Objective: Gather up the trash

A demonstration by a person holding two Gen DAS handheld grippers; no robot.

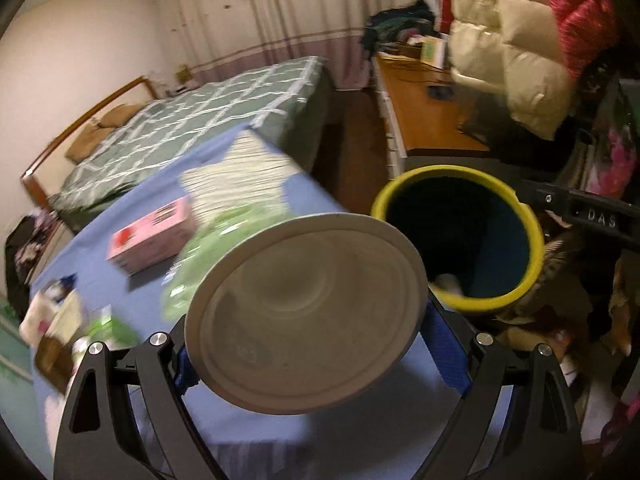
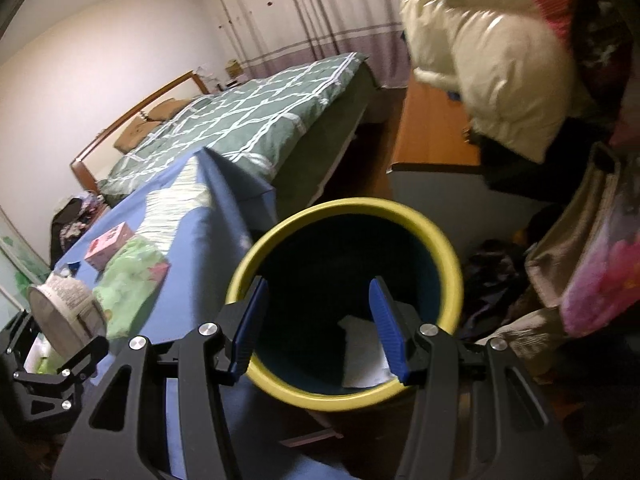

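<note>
Above the blue table point(image 1: 248, 432), our left gripper point(image 1: 312, 352) clamps a paper cup point(image 1: 304, 312); at two o'clock, the bin point(image 1: 460, 236). Our right gripper point(image 2: 316, 328) hangs open, empty.

The bed point(image 2: 256, 112) is the biggest piece in this room. It has a green cover with a white grid pattern, and a wooden headboard point(image 2: 132, 120) stands at its far end against a plain white wall point(image 2: 100, 48). Two brown pillows point(image 2: 140, 128) lie just before the headboard. Behind the bed hang long pale curtains point(image 2: 304, 12) with a mauve band low down. To the right of the bed, across a strip of dark wooden floor point(image 1: 352, 148), stands a wooden desk point(image 1: 424, 116) with white drawers on its side. A cream padded jacket point(image 1: 500, 36) hangs above the desk. The light is dim and warm.
</note>
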